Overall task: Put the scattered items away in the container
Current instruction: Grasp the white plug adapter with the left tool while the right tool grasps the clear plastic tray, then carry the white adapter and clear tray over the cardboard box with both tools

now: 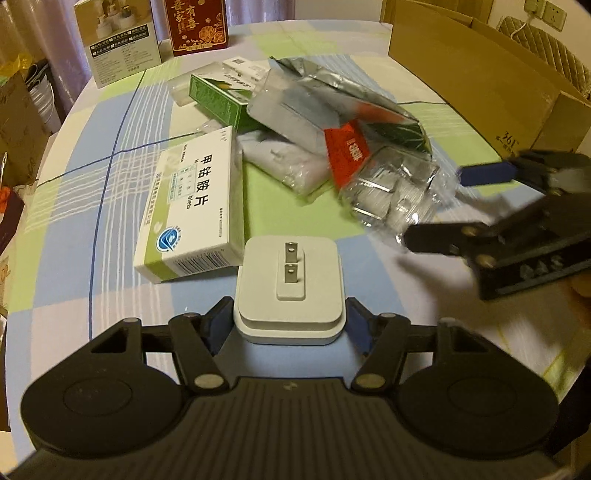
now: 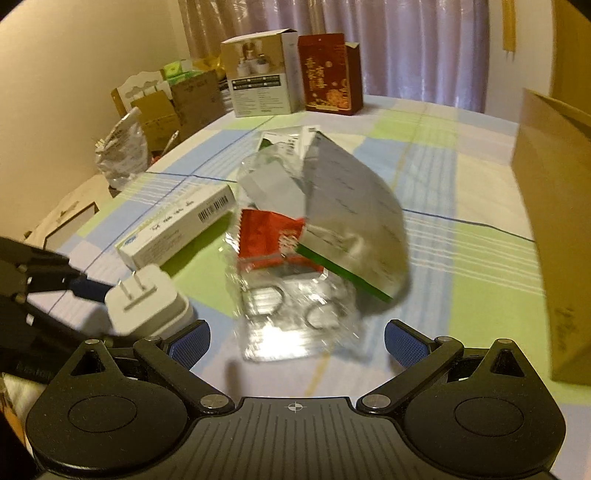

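My left gripper (image 1: 288, 321) is shut on a white charger plug (image 1: 290, 291), prongs up, low over the checked tablecloth (image 1: 110, 221). In the right wrist view the plug (image 2: 147, 302) sits at the lower left. My right gripper (image 2: 297, 343) is open, its pads on either side of a crumpled clear plastic blister pack (image 2: 295, 321) without closing on it. Behind the blister lie a red sachet (image 2: 269, 236) and a silver foil bag (image 2: 351, 221). From the left wrist view the right gripper (image 1: 454, 206) reaches in from the right toward the blister pack (image 1: 391, 192). The cardboard box (image 1: 480, 81) stands at the right.
A white medicine box (image 1: 192, 206) lies left of the pile, a green box (image 1: 218, 99) behind it. A beige product box (image 1: 118, 37) and a red box (image 1: 195, 26) stand at the table's far edge. More cartons and a bag (image 2: 122, 155) crowd the left side off the table.
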The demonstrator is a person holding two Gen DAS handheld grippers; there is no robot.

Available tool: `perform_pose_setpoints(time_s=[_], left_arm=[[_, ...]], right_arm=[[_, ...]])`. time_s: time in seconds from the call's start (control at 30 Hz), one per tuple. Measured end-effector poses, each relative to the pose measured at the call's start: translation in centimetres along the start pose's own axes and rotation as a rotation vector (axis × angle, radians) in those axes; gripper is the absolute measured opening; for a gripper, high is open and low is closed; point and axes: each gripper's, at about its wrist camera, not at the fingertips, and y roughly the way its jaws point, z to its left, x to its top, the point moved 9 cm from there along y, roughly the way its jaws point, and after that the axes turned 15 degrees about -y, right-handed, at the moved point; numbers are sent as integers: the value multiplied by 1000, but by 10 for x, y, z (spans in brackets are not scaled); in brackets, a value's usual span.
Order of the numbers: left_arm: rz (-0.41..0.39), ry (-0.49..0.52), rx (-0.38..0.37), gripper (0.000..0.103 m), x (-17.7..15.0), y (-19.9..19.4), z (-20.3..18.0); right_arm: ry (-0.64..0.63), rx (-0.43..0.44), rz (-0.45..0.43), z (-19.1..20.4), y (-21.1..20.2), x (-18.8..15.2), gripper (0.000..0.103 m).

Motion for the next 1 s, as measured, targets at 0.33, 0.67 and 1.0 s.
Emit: perform_pose_setpoints(time_s=[0.33, 0.67, 1.0], left_arm=[[-49, 21, 2, 77, 2, 4, 1], [-50, -12, 17, 61, 5, 9, -4], [-41, 66, -5, 60, -10, -7, -39]], right_arm=[[50, -3, -4, 0, 28, 12, 103], [38, -34, 21, -8, 13, 3, 68], [63, -88, 57, -23, -40, -32, 67]])
